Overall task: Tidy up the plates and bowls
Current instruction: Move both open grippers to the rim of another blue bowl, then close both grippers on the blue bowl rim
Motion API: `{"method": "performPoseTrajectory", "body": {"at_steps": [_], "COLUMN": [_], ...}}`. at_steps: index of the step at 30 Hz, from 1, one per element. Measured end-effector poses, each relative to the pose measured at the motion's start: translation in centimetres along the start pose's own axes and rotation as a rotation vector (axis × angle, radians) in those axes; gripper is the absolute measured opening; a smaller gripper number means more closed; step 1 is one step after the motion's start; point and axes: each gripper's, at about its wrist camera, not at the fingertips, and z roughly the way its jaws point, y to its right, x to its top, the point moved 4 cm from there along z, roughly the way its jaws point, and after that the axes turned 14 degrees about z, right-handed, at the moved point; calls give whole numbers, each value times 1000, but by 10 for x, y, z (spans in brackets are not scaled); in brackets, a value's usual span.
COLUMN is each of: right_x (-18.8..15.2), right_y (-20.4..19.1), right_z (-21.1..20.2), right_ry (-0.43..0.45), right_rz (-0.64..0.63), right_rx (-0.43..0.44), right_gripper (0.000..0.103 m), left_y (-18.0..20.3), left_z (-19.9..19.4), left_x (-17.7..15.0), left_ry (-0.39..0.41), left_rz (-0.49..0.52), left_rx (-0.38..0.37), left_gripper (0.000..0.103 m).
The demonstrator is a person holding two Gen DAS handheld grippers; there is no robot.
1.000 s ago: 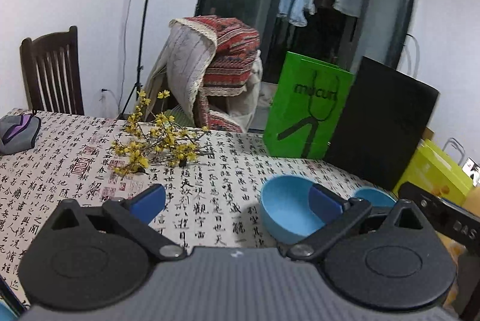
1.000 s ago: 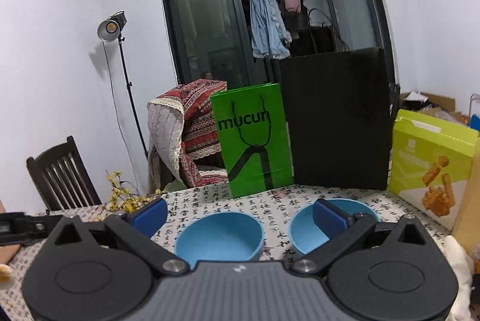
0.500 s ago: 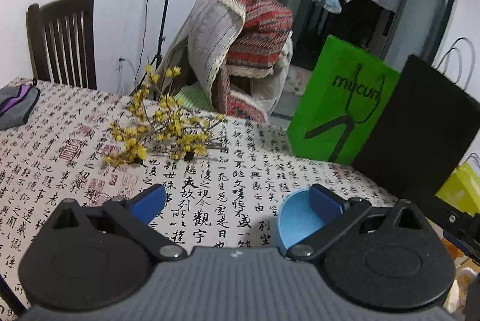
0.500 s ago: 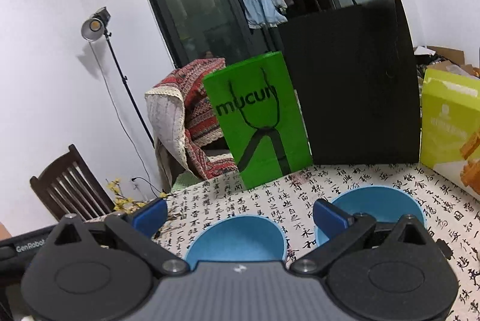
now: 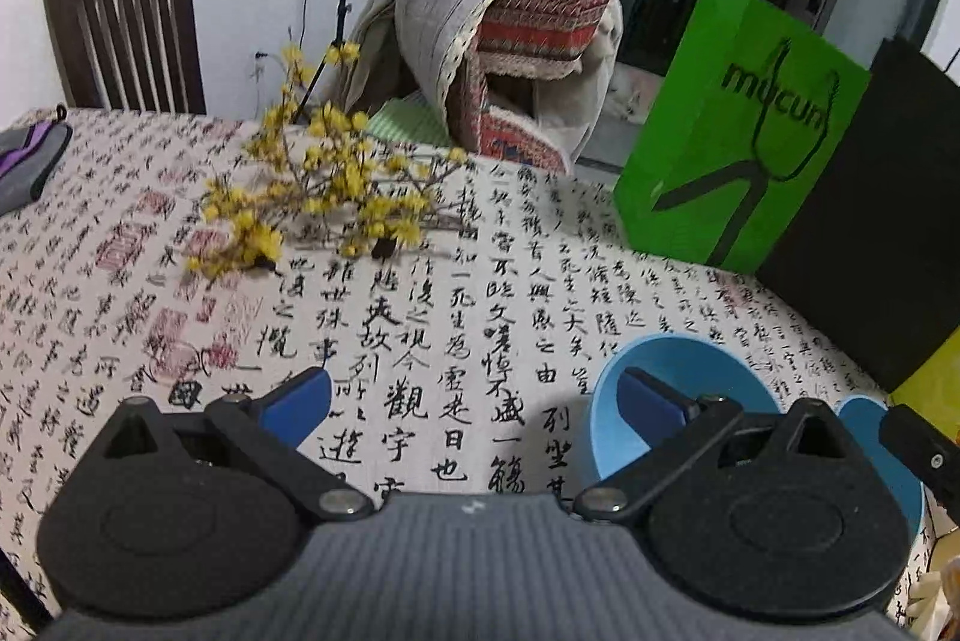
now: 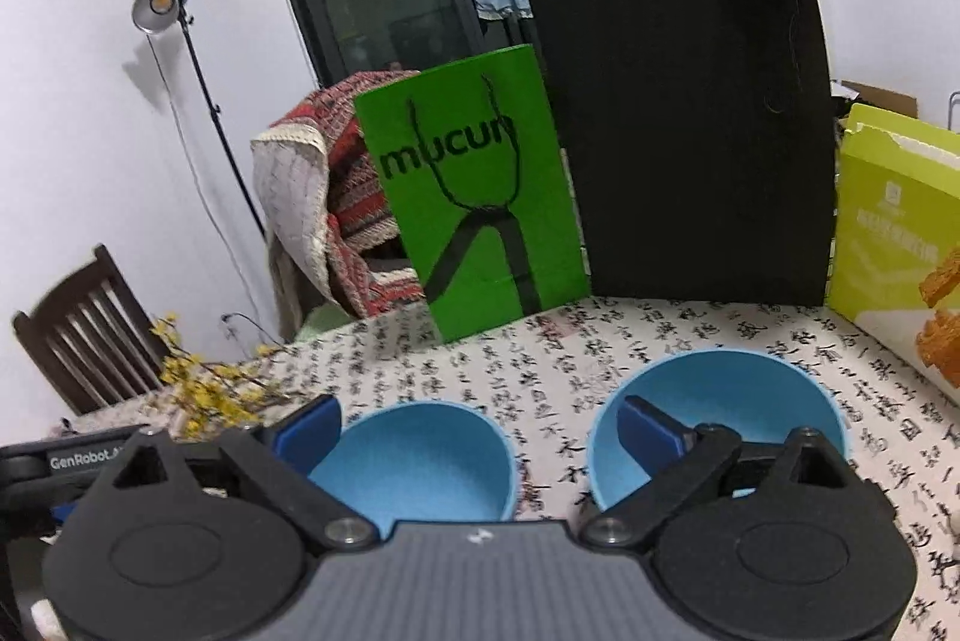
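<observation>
I am holding my right gripper wide over two smooth, round blue bowls on the calligraphy-printed tablecloth; its jaws are closing, gripping nothing. The left bowl sits between its blue pads, the right bowl behind its right finger. My left gripper is gaping empty beside them.

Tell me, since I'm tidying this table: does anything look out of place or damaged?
Nothing is spilled or broken. Both blue bowls sit upright and empty. Only the yellow flower sprig lies loose on the tablecloth.
</observation>
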Motion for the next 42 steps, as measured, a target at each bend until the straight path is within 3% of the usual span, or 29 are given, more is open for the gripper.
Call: {"method": "performPoseTrajectory", "body": {"at_steps": [2, 9, 13, 23, 32, 42], "right_x": [0, -3, -4, -16, -28, -33], "right_y": [2, 6, 10, 11, 7, -2], "right_z": [2, 8, 14, 34, 49, 52], "right_ry": [-7, -39, -47, -116, -154, -142], "right_rz": [4, 32, 44, 37, -1, -71], "right_rx": [10, 56, 45, 46, 19, 5], "right_gripper": [91, 71, 67, 37, 23, 18], "left_y": [0, 2, 7, 26, 43, 47], "left_z": [5, 16, 14, 20, 28, 39], "left_x": [-4, -8, -7, -10, -14, -20], "left_ry": [-11, -30, -16, -9, 2, -7], "left_rz": [-5, -25, -22, 6, 60, 77], "left_rx": [3, 2, -1, -28, -12, 12], "left_gripper": [103, 103, 103, 103, 98, 89]}}
